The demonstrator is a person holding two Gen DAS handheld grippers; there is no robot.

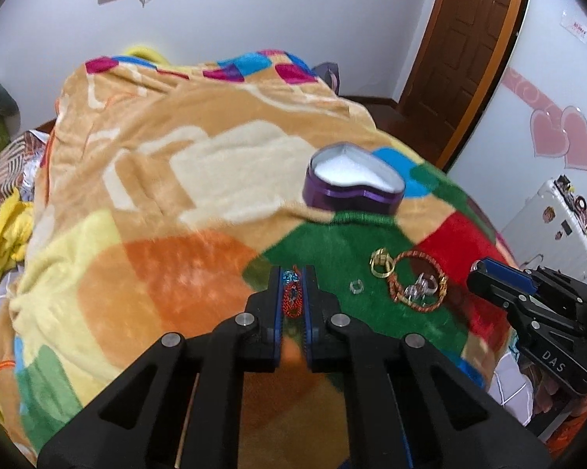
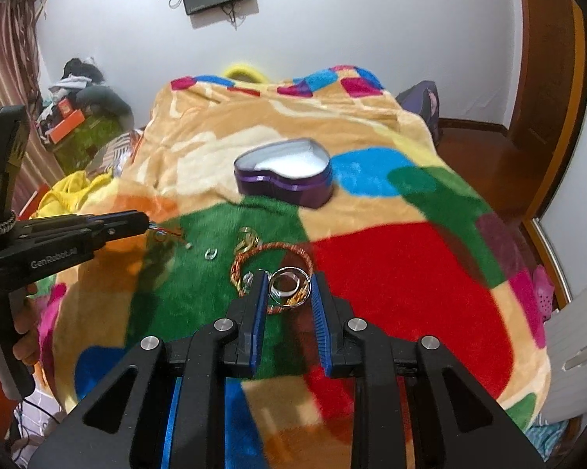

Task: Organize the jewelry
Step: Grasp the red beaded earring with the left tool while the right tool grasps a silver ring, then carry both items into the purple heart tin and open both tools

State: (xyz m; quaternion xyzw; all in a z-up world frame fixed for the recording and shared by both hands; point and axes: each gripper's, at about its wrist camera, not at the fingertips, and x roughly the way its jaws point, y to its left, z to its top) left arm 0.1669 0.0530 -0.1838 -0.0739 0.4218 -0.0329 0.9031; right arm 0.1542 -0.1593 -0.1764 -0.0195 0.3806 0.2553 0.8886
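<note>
My left gripper (image 1: 292,273) is shut on a small red beaded piece (image 1: 292,299) with a blue bead at its top, held over the blanket's green patch. In the right wrist view the left gripper (image 2: 144,221) shows from the side with red threads (image 2: 166,232) hanging at its tip. My right gripper (image 2: 289,285) is shut on a wide silver ring (image 2: 289,288), just above a braided orange bracelet (image 2: 271,252). A gold ring (image 2: 248,240) and a small clear ring (image 2: 211,254) lie on the green. The open purple heart-shaped box (image 2: 285,179) with a white lining sits beyond them.
Everything lies on a soft multicoloured blanket (image 1: 156,195) over a bed. More silver rings (image 1: 422,287) rest inside the bracelet (image 1: 416,281). The right gripper (image 1: 485,269) shows at the right edge. A wooden door (image 1: 461,51) and a white cabinet (image 1: 555,226) stand to the right.
</note>
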